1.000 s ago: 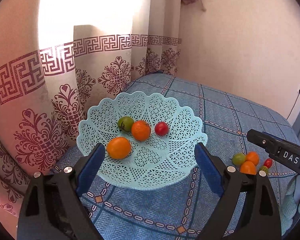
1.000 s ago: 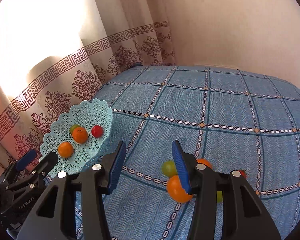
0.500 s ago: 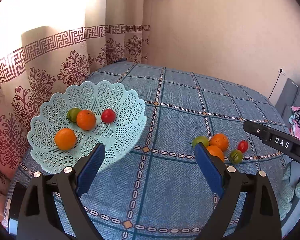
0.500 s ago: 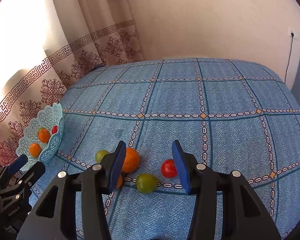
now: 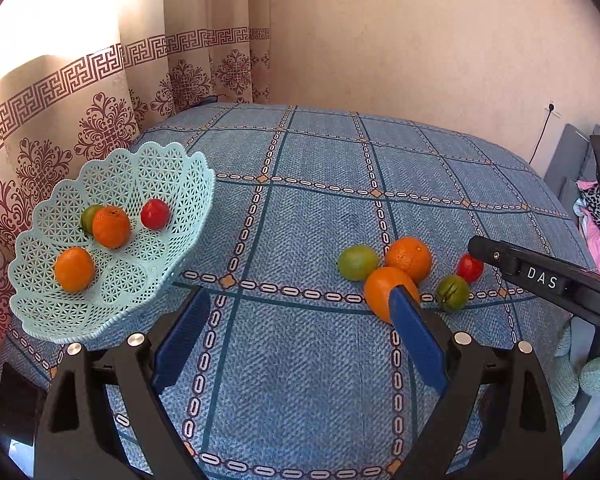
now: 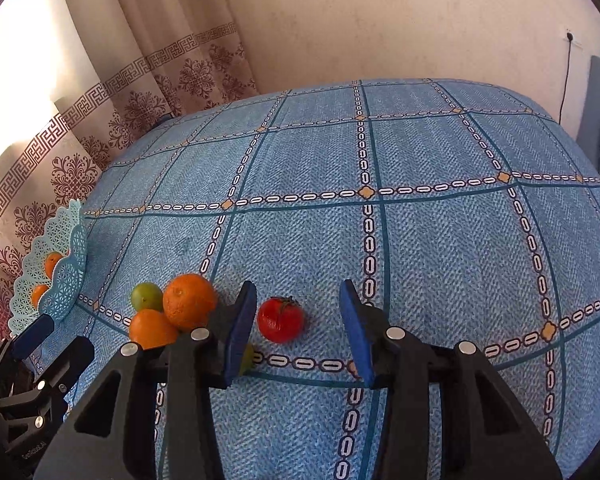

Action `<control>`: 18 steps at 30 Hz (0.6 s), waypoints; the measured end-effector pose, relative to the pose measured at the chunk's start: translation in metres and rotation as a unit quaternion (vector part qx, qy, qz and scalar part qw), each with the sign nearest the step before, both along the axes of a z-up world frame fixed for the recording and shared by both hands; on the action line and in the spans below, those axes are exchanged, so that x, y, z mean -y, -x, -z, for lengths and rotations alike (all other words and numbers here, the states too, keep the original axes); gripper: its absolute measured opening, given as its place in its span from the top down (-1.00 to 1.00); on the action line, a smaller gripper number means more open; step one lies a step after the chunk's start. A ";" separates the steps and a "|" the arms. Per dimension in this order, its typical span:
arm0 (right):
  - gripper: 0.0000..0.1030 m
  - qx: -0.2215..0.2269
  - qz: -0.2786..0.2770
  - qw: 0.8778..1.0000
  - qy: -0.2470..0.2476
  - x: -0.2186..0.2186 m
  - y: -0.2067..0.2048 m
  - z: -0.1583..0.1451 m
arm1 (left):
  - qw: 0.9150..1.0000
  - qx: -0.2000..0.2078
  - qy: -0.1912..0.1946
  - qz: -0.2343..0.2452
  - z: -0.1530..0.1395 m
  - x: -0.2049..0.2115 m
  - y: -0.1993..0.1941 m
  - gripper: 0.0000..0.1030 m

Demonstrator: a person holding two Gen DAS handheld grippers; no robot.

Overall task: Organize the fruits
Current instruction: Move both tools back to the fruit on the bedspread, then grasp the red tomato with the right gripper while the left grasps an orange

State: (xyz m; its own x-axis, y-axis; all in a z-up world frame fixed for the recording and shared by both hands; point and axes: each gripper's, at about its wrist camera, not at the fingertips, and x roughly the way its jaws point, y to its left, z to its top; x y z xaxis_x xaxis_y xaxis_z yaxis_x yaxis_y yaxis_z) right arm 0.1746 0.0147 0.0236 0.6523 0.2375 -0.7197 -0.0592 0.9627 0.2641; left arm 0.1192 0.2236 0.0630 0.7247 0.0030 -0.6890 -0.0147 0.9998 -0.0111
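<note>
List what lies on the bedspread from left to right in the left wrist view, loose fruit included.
Lattice basket → light green fruit → front orange → back orange → dark green fruit → red tomato, partly behind the right gripper.

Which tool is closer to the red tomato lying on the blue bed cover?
The right tool. It is open, with the round red tomato just ahead between its blue fingers. The left tool, also open, sits farther back, beyond the oranges, nearer the basket.
</note>
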 end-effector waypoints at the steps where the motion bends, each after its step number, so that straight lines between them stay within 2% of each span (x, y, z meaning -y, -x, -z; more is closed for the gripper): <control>1: 0.17 -0.001 -0.003 1.000 0.001 -0.002 -0.001 0.002 | 1.000 -0.001 0.000 0.000 0.001 0.001 0.000 -0.79; 11: 0.25 -0.009 -0.012 1.000 0.009 -0.016 -0.010 0.011 | 1.000 -0.007 0.003 -0.003 0.008 -0.006 -0.006 -0.79; 18: 0.41 -0.019 -0.026 0.999 0.000 -0.022 -0.012 0.015 | 1.000 -0.010 0.003 0.000 0.010 -0.006 -0.007 -0.79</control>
